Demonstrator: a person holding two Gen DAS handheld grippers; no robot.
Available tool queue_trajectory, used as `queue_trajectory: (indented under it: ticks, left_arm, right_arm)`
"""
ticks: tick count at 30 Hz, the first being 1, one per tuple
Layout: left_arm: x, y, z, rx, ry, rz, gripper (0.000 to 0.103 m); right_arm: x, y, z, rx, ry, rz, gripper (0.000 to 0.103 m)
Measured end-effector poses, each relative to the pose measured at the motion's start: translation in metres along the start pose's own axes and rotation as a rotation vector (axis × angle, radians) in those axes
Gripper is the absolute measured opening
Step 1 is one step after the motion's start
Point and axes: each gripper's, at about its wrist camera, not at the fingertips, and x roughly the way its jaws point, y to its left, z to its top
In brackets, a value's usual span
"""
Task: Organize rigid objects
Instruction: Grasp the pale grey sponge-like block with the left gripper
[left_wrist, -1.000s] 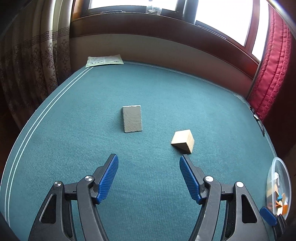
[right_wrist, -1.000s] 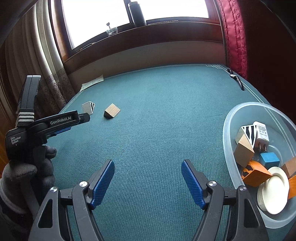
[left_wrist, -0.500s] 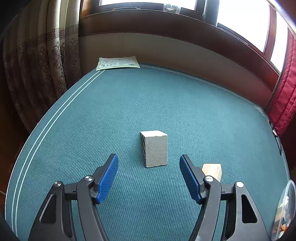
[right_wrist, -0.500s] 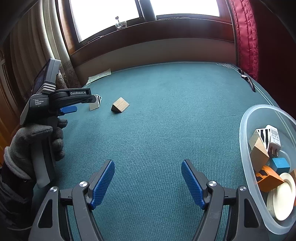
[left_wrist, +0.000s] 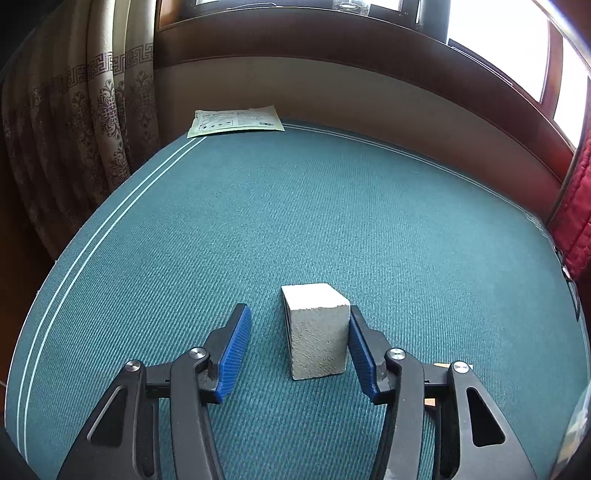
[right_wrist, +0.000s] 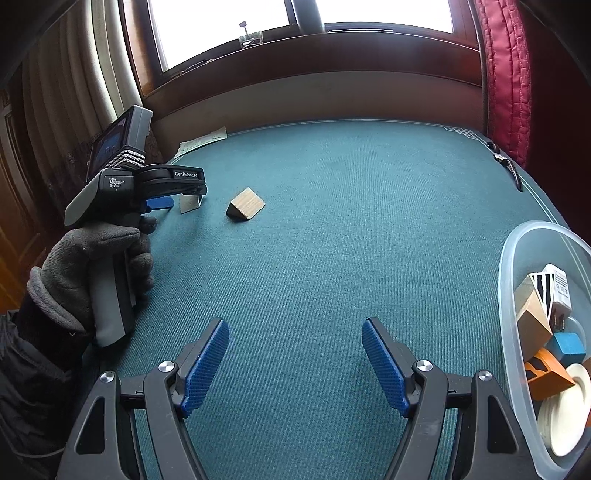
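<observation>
Left wrist view: the left gripper (left_wrist: 297, 349) is closing around a grey block (left_wrist: 317, 332) standing on the teal table (left_wrist: 258, 221); one pad touches, the other is still apart. Right gripper (right_wrist: 295, 363) hangs apart over bare cloth, beside the bin (right_wrist: 506, 314).

A teal, ribbed tabletop (left_wrist: 295, 221) fills most of both views, edged with thin white lines along its left and far borders. Behind it a beige wall band (left_wrist: 369, 99) runs under a dark brown wooden sill (right_wrist: 332, 51), and bright daylight blows out the windows (right_wrist: 221, 26) along the top of the frame. A beige patterned curtain (left_wrist: 92, 129) hangs at the upper left, a quilted red curtain (right_wrist: 506, 74) at the upper right, and a printed paper sheet (left_wrist: 236, 122) lies at the tabletop's far left corner.
</observation>
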Motion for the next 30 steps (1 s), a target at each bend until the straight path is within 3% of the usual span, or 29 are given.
queue_trajectory:
  ticks: [4,12,30]
  left_arm:
    - [-0.003,0.002,-0.002,-0.003,-0.005,-0.045,0.033]
    - [-0.015,0.006,-0.008,-0.003,-0.038,-0.063,0.032]
    - [-0.023,0.009,-0.007,-0.031,-0.05,-0.079,0.032]
  right_arm:
    - [0.004,0.005,0.007,-0.016,0.005,0.002,0.078]
    - [0.017,0.017,0.031,-0.065,0.003,-0.004,0.078]
    - [0.099,0.025,0.081,-0.158,0.07,-0.044,0.078]
